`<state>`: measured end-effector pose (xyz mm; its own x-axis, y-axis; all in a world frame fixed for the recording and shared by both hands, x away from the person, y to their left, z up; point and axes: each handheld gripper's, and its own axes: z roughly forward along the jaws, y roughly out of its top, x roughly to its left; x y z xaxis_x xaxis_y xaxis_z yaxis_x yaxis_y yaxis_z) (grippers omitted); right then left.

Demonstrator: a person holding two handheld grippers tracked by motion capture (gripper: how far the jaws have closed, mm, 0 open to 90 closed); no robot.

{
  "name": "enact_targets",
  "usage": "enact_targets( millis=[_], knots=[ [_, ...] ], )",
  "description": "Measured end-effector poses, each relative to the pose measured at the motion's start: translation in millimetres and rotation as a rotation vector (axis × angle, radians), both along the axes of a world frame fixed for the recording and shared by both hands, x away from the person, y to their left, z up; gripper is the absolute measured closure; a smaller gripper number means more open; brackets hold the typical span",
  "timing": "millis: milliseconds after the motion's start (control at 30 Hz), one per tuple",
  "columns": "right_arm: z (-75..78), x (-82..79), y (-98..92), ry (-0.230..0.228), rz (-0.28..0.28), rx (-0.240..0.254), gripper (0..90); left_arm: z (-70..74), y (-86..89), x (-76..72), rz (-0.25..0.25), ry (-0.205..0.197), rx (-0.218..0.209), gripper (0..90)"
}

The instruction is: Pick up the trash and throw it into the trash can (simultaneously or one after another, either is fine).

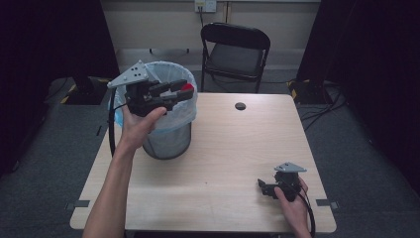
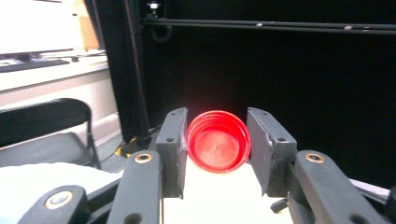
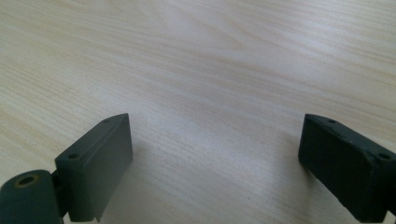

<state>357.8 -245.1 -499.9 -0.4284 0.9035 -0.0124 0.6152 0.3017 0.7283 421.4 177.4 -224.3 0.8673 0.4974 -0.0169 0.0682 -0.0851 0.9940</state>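
Left tool [image 1: 183, 90] clamped on red cap [image 2: 218, 141], held directly above lined bin [image 1: 167, 130] opening. Right tool [image 1: 261, 186], jaws apart, rests well away on surface [image 1: 223, 148].

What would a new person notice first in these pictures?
Most striking is the red cap, clamped between the jaws of the left gripper, held above the mesh bin with its white liner at the table's far left. The right gripper rests open near the table's front right corner.
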Motion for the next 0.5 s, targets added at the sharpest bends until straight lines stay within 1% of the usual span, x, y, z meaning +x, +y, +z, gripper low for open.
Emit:
enact_targets(
  millis=[67, 100, 300, 333, 367, 400, 433, 500],
  knots=[
    [0.0, 0.1, -0.1, -0.001, 0.001, 0.000, 9.0, 1.1, 4.8, 2.8, 0.016, 0.006, -0.004, 60.0],
    [0.0, 0.1, -0.1, -0.001, 0.000, -0.001, 9.0, 2.6, 8.5, 3.1, 0.037, 0.003, -0.004, 60.0],
    [0.0, 0.0, 0.0, 0.000, 0.000, 0.000, 9.0, 7.0, 15.2, 8.0, 0.061, 0.000, 0.012, 59.9],
    [0.0, 0.0, 0.0, 0.000, 0.000, 0.000, 9.0, 7.6, 16.5, 9.0, 0.066, 0.004, 0.007, 59.9],
    [0.0, 0.1, 0.0, -0.001, 0.000, -0.001, 9.0, 8.4, 20.3, 12.5, 0.074, 0.009, 0.008, 59.9],
    [0.0, 0.1, 0.0, -0.001, 0.000, -0.001, 9.0, 8.4, 20.3, 12.5, 0.074, 0.009, 0.008, 59.9],
    [0.0, 0.0, 0.0, -0.001, 0.000, 0.000, 9.0, 7.9, 23.7, 15.5, 0.089, 0.013, 0.008, 59.9],
    [0.0, 0.0, 0.0, 0.000, 0.000, 0.000, 9.0, 7.5, 25.3, 16.9, 0.097, 0.015, 0.011, 59.9]
  ],
)
